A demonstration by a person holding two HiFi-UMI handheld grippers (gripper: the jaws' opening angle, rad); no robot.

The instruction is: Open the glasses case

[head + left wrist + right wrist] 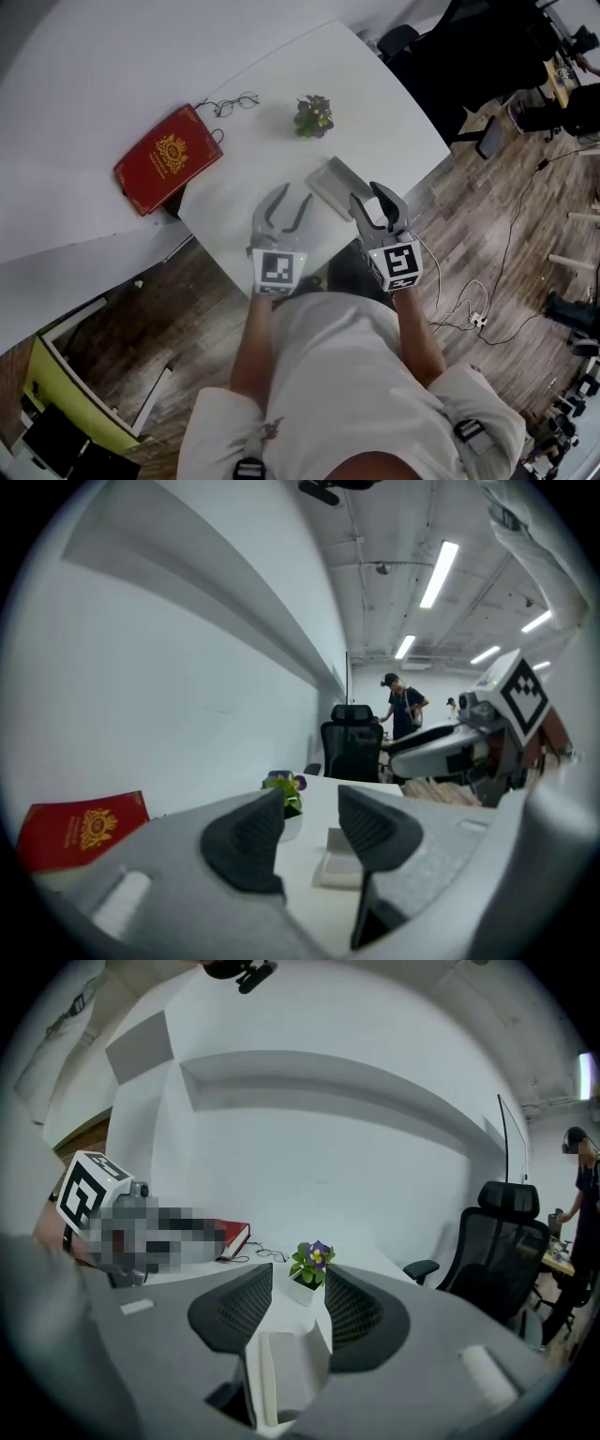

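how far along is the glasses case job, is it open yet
Done, apparently: the glasses case lies on the white table with its lid seemingly folded back. In hand: nothing. The left hand-held gripper and right hand-held gripper hang above the table's near edge, jaws apart, clear of the case. Left: likely nothing; the glasses lie beside the red book.

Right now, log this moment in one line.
left gripper: open, empty | right gripper: open, empty | glasses case: on white table, looks open, not held
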